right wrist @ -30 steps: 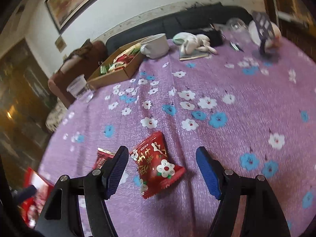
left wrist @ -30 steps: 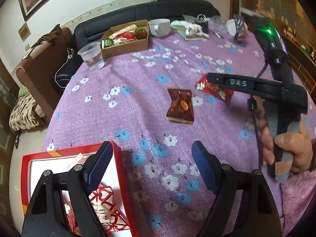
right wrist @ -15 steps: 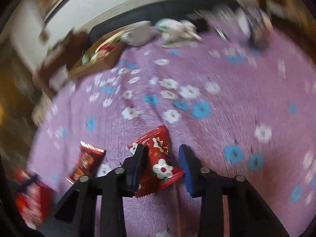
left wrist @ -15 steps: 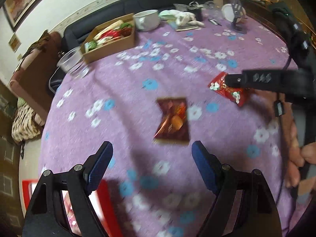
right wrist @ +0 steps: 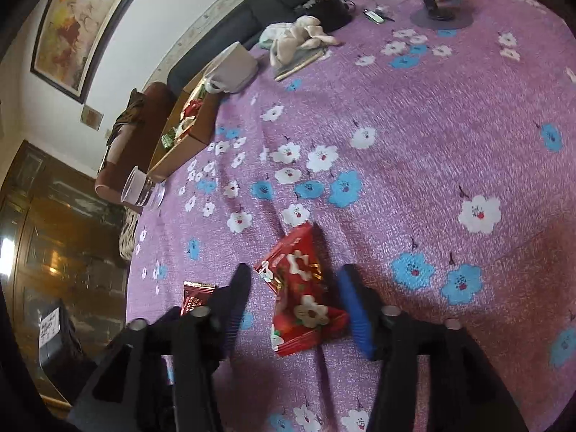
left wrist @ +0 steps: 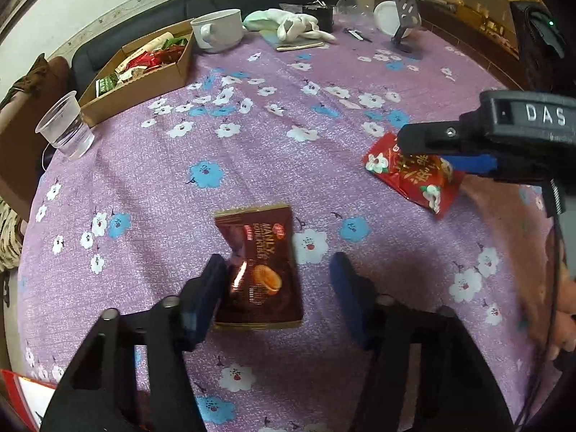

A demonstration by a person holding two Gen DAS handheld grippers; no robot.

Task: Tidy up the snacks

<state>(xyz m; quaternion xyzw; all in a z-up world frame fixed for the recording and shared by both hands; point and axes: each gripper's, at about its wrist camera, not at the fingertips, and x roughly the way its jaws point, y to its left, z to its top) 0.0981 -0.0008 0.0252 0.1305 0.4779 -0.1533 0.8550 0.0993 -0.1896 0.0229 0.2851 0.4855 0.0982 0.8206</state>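
A brown snack packet (left wrist: pixel 259 266) lies flat on the purple flowered tablecloth (left wrist: pixel 252 151). My left gripper (left wrist: pixel 277 284) straddles it with its jaws closing: the left finger (left wrist: pixel 210 288) is at the packet's edge and the right finger stands apart. A red snack packet (right wrist: pixel 298 295) lies between the fingers of my right gripper (right wrist: pixel 293 298), whose jaws are opening. Its blue pad (right wrist: pixel 352 306) is near the packet's corner and the other finger is clear of it. In the left wrist view the right gripper (left wrist: pixel 450 151) hovers over the red packet (left wrist: pixel 414 176).
A cardboard box (left wrist: pixel 144 79) holding several snacks stands at the far left, with a plastic cup (left wrist: pixel 64 126) beside it. A white mug (left wrist: pixel 219 30), a cloth bundle (left wrist: pixel 298 25) and a phone stand (left wrist: pixel 405 18) sit along the far edge. A red box corner (left wrist: pixel 14 385) shows at lower left.
My left gripper moved from the red box to over the brown packet and its jaws narrowed. My right gripper pinched the red packet, then widened again while rolling.
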